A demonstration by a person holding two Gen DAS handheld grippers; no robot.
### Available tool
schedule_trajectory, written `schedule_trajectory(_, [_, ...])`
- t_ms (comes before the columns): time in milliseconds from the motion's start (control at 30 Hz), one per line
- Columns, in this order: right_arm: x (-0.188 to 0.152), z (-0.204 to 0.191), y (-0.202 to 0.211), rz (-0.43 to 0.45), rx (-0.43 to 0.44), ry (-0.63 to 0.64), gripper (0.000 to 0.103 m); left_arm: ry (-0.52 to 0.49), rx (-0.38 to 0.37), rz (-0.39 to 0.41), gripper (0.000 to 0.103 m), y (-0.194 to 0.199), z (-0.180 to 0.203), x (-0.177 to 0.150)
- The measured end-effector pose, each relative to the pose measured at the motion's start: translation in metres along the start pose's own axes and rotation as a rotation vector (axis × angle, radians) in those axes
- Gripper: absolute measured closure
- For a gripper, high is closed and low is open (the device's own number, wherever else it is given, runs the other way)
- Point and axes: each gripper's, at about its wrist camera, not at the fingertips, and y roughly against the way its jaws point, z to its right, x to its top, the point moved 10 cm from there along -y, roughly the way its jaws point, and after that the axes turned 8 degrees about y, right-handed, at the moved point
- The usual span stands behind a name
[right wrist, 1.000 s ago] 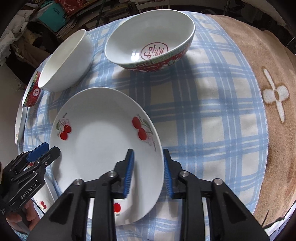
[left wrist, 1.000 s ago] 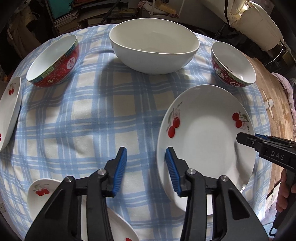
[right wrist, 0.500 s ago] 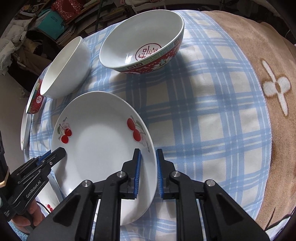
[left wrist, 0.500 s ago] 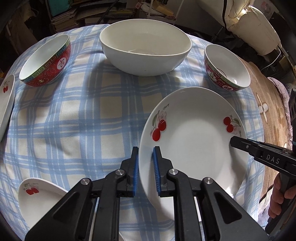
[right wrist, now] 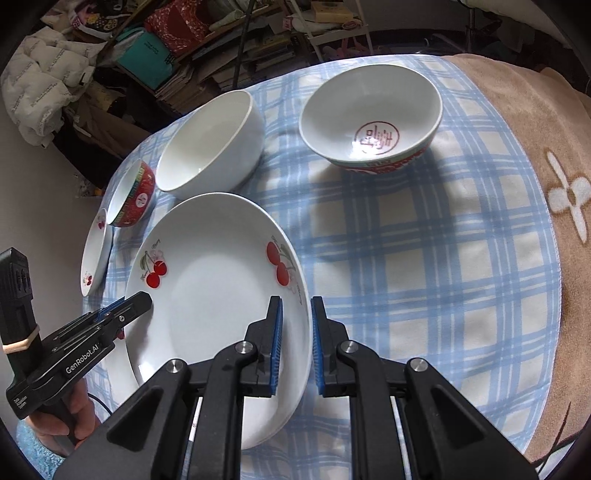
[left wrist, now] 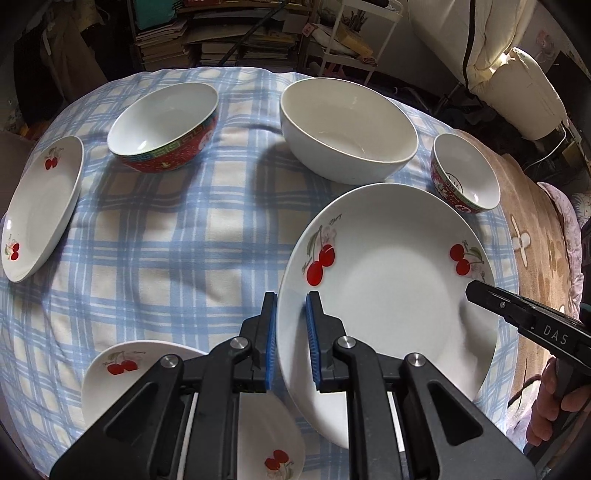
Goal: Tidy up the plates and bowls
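Observation:
A large white cherry plate (left wrist: 391, 291) is held off the blue checked cloth by both grippers. My left gripper (left wrist: 291, 339) is shut on its left rim. My right gripper (right wrist: 295, 339) is shut on its right rim; the plate also shows in the right wrist view (right wrist: 218, 295). A big white bowl (left wrist: 347, 129) stands behind it. A red patterned bowl (left wrist: 162, 129) is at the back left, another red bowl (left wrist: 465, 173) at the right. One small cherry plate (left wrist: 40, 206) lies at the left edge. Another small cherry plate (left wrist: 147, 373) lies near, under my left gripper.
The round table has a blue checked cloth (left wrist: 177, 251) and a tan blanket (right wrist: 554, 184) on its right side. Shelves of books and clutter (left wrist: 221, 33) stand behind the table. A cream cushion (left wrist: 517, 81) is at the far right.
Both grippers went from open around the plate's rims to shut on them. The plate has risen off the cloth and both views have pulled back and upward.

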Motion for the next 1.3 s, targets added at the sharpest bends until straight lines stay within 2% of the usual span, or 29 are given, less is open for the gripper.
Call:
schedule_trajectory(200, [-0.001,-0.044,-0.002,0.020,0.031,0.042,0.087,0.053,0.022,0.023,0.088,0.024,-0.038,-0.006])
schedule_trajectory(400, [-0.012,-0.088,-0.012,0.000,0.059,0.100,0.087,0.093,0.053,0.038,0.088,0.047,-0.082,-0.018])
schedule_trajectory(533, [-0.023,-0.109,-0.017,-0.014,0.027,0.166,0.087,0.126,0.059,0.033,0.089,0.057,-0.106,-0.028])
schedule_trajectory(800, [-0.039,-0.148,-0.028,-0.040,0.073,0.215,0.087,0.149,0.102,0.031,0.088,0.072,-0.142,-0.055])
schedule_trajectory(1033, [-0.060,-0.176,-0.040,-0.066,0.069,0.291,0.087,0.186,0.122,0.038,0.088,0.077,-0.172,-0.074])
schedule_trajectory(1300, [-0.070,-0.184,-0.053,-0.082,0.034,0.334,0.087,0.232,0.098,0.008,0.087,0.060,-0.188,-0.094])
